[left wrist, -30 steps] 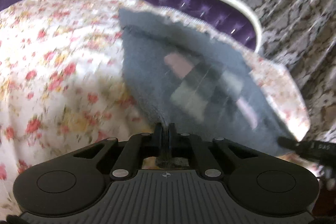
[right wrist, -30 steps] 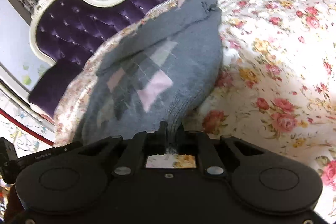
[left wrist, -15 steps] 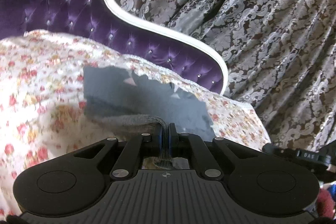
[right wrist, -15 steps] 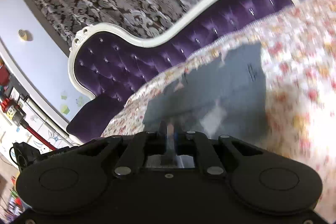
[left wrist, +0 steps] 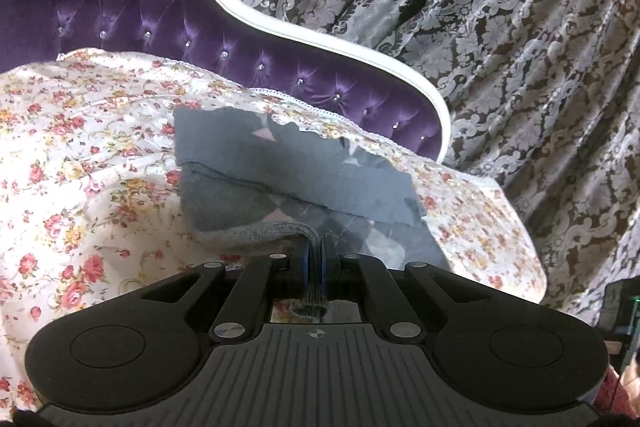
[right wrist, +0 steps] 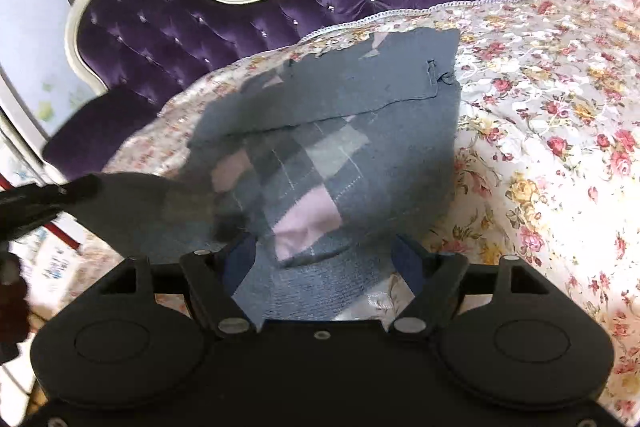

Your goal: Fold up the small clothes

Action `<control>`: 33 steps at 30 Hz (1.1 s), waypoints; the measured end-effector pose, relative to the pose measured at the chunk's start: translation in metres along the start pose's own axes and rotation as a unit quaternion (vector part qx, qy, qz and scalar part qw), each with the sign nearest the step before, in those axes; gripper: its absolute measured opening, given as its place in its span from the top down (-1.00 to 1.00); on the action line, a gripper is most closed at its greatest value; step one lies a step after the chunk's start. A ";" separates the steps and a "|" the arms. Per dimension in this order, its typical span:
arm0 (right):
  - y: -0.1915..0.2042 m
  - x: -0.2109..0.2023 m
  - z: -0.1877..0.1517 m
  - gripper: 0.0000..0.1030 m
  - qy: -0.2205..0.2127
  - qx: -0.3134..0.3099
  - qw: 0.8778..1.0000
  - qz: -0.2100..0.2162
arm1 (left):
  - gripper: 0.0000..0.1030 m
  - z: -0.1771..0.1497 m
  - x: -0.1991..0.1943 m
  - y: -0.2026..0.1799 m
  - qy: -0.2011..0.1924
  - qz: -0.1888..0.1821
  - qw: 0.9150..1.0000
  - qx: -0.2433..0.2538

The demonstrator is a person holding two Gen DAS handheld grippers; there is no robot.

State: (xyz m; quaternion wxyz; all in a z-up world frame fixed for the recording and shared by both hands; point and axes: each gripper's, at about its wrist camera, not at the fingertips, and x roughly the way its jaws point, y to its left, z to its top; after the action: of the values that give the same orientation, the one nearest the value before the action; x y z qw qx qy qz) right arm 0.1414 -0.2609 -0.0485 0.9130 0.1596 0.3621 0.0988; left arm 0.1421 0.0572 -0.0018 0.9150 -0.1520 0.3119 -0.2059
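Note:
A small grey knit garment (left wrist: pixel 280 179) with a pink and grey argyle pattern lies on the floral bedspread (left wrist: pixel 80 147), its far part folded over. My left gripper (left wrist: pixel 316 259) is shut on its ribbed near edge. In the right wrist view the garment (right wrist: pixel 340 147) spreads ahead, and its near edge lies loose between the wide-open jaws of my right gripper (right wrist: pixel 324 259). The left gripper (right wrist: pixel 48 195) shows dark and blurred at the left of that view.
A purple tufted headboard (left wrist: pixel 140 7) with a white frame runs behind the bed; it also shows in the right wrist view (right wrist: pixel 240 11). Patterned grey curtains (left wrist: pixel 500 27) hang behind. The bed's edge drops off at the right (left wrist: pixel 520 247).
My right gripper has opened and let go of the garment's edge. Both grippers have carried the near edge forward and lowered it. The left gripper stays shut on the fabric.

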 end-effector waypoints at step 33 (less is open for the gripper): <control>-0.036 -0.009 -0.033 -0.27 0.041 0.067 0.997 0.000 | 0.90 -0.049 -0.002 0.019 0.026 0.047 0.999 -0.008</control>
State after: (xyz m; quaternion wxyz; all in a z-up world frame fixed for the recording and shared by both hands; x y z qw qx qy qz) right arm 0.1146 -0.2896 -0.0787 0.8849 0.2158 0.4047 0.0809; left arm 0.1151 0.0672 -0.0458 0.9142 -0.1390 0.3437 -0.1638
